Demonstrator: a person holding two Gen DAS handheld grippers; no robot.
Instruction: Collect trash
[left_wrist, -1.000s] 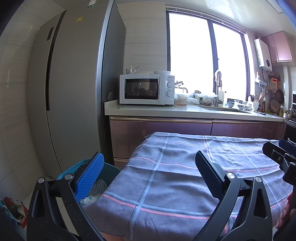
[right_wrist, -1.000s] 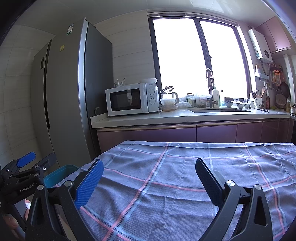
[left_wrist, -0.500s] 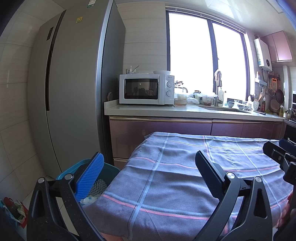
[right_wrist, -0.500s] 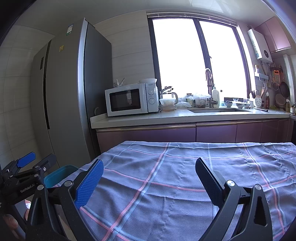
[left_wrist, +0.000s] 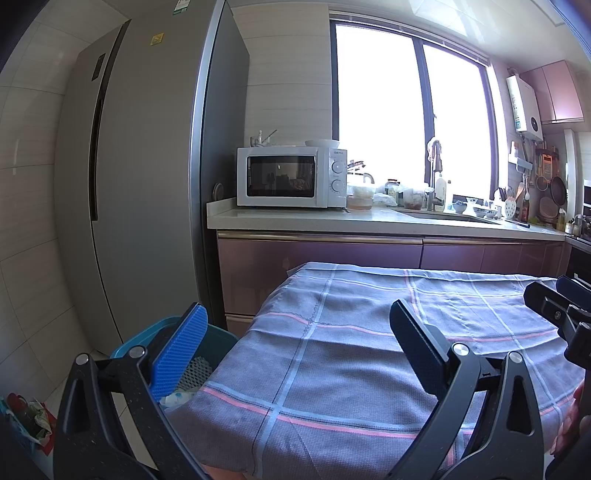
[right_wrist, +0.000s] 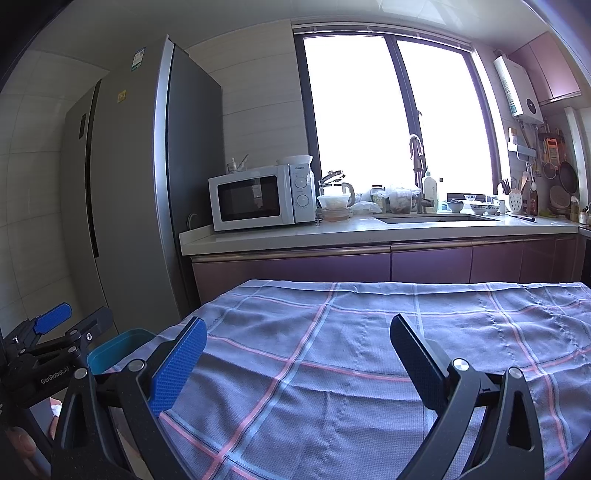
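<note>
My left gripper (left_wrist: 299, 343) is open and empty, held above the near left corner of a table covered with a grey-blue checked cloth (left_wrist: 369, 332). A teal bin (left_wrist: 207, 354) stands on the floor left of the table, with white mesh and paper trash inside. My right gripper (right_wrist: 295, 358) is open and empty above the cloth (right_wrist: 369, 332). The bin (right_wrist: 114, 350) shows at the table's left edge, and the left gripper (right_wrist: 59, 332) beside it. No trash shows on the cloth.
A tall grey fridge (left_wrist: 140, 184) stands at the left. A counter (left_wrist: 369, 221) with a white microwave (left_wrist: 291, 181), jars and a sink runs behind the table. A bag of items (left_wrist: 26, 417) lies on the floor at the far left.
</note>
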